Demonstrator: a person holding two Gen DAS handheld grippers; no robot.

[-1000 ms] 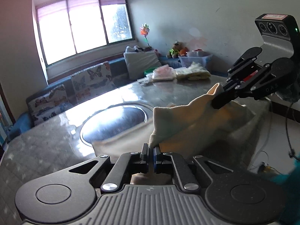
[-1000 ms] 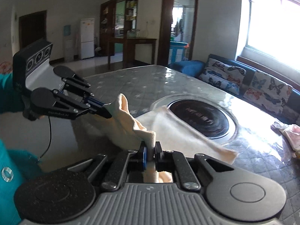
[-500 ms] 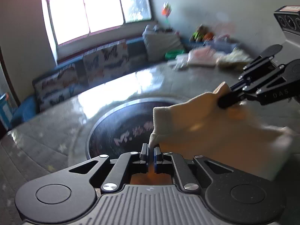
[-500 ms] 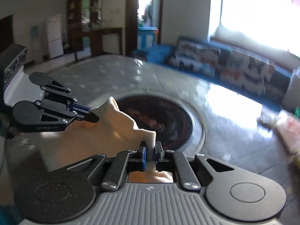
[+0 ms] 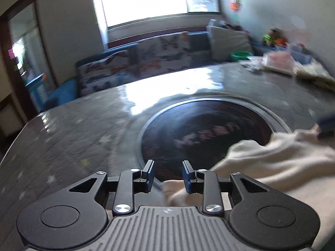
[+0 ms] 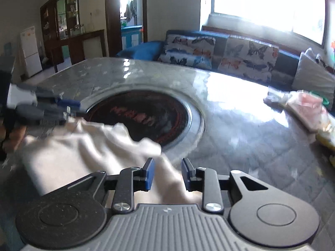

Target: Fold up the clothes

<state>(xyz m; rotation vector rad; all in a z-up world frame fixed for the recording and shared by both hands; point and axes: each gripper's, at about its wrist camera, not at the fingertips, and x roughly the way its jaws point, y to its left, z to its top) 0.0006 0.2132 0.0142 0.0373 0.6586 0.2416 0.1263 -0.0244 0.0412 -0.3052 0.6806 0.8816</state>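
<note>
A cream cloth (image 5: 272,163) lies crumpled on the grey table (image 5: 62,136), its edge over the rim of the round dark inset (image 5: 199,133). My left gripper (image 5: 167,173) hangs low over the cloth's left end. Its jaws are opening, with a fold of cloth loose below and between them, and the pads are off it. In the right wrist view the cloth (image 6: 83,146) spreads to the left, and my right gripper (image 6: 168,173) is opening too, with cloth between its parted pads but not pinched. The left gripper (image 6: 48,108) shows blurred at the cloth's far corner.
Folded clothes (image 5: 278,62) are stacked at the table's far right, also seen as a pile of folded clothes (image 6: 303,108). A sofa with butterfly cushions (image 6: 209,52) runs behind the table under the window. A green bowl (image 5: 240,55) sits near it.
Both grippers carried the cloth's corners forward and down over the table, then parted their jaws and let go. The cloth has dropped onto the table by the dark inset.
</note>
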